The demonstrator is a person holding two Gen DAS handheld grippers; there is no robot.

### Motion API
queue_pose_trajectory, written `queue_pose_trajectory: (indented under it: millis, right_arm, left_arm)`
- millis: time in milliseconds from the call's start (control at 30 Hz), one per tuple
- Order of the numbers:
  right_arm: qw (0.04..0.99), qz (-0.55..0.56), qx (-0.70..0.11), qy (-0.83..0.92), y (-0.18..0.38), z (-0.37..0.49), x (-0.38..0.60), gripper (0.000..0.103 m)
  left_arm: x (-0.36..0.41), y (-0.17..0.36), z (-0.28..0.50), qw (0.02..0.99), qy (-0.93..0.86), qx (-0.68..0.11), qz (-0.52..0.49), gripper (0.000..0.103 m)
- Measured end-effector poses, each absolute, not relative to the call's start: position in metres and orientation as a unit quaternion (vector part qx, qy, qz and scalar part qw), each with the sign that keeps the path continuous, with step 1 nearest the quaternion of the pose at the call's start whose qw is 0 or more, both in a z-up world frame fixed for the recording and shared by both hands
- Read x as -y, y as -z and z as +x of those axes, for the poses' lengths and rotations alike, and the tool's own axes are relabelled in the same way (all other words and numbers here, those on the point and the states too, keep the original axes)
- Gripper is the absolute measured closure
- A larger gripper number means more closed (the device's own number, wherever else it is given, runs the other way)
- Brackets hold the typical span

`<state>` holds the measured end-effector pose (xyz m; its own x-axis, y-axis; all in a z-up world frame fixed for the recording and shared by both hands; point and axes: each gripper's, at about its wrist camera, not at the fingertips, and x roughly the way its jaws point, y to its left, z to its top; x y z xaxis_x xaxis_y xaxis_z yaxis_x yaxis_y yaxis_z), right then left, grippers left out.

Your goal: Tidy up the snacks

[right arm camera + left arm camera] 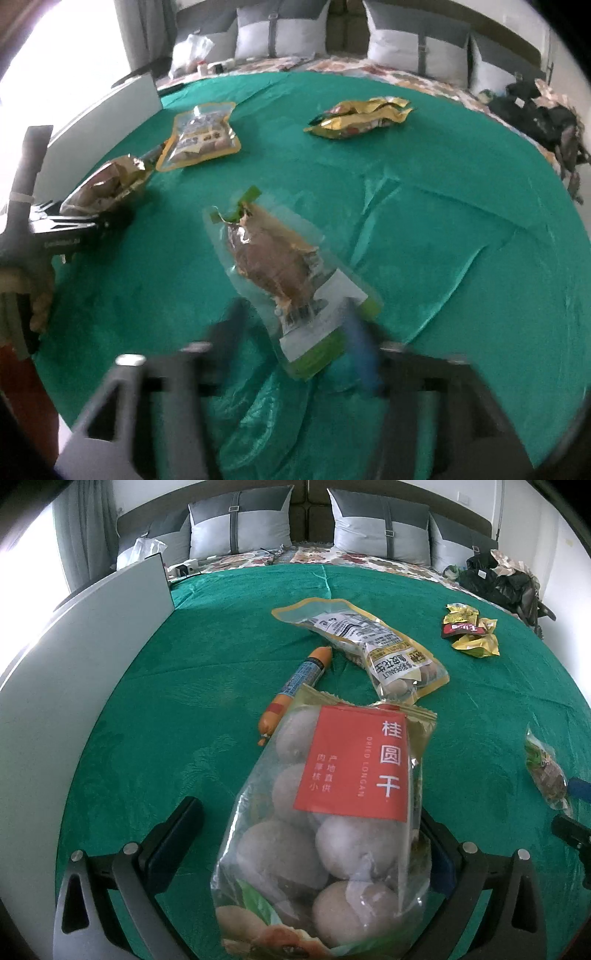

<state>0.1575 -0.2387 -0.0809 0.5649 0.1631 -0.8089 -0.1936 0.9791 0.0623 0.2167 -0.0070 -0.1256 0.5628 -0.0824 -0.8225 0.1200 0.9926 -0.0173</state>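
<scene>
Left wrist view, bottom middle: left gripper (306, 853), fingers wide apart, 1 on each side of the dried longan bag (325, 830). Cannot tell if the fingers touch the bag. Big see-through bag, round brown balls inside, red label on top. Just past it, middle of the frame: orange sausage stick (295, 686), partly under the bag's top edge. Right beside that: yellow peanut bag (369, 646). Farther, upper right: small yellow snack packs (471, 629) in a little heap. Left side: white board (74, 657) standing up. All on the green blanket (184, 738). Top of the frame: grey pillows (240, 524).

Right wrist view, bottom middle: right gripper (295, 354), blurry, fingers apart, 1 on each side of the near end of a clear pack with brown food (280, 269). Cannot tell if clamped on it. Far left: the other gripper with the longan bag. Upper left: peanut bag. Upper middle: yellow packs.
</scene>
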Motion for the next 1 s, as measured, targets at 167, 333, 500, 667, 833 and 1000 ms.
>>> queue_pose_trajectory:
  millis: [167,333,500,667,833,1000]
  right_arm:
    - [0.89,-0.031,-0.447,-0.088,0.0862,0.1576,0.2397,0.021]
    - [0.895,-0.03,-0.437,-0.083,0.0889,0.1565,0.2395,0.016]
    - [0.897,-0.028,-0.434,-0.081,0.0897,0.158,0.2384,0.012]
    - [0.896,-0.028,-0.435,-0.081,0.0899,0.1586,0.2384,0.01]
    - [0.896,-0.028,-0.435,-0.081,0.0898,0.1587,0.2384,0.01]
    - [0.896,-0.028,-0.435,-0.081,0.0899,0.1589,0.2384,0.009]
  left_arm:
    - [0.0072,0.1256,0.2164,0.884,0.057,-0.464,0.02,0.0]
    - [0.0072,0.1256,0.2163,0.884,0.057,-0.464,0.02,0.0]
    - [0.0072,0.1257,0.216,0.884,0.057,-0.464,0.02,0.0]
    - [0.0072,0.1258,0.2159,0.884,0.057,-0.464,0.02,0.0]
    - [0.0072,0.1258,0.2159,0.884,0.057,-0.464,0.02,0.0]
    - [0.0071,0.1258,0.2157,0.884,0.057,-0.464,0.02,0.0]
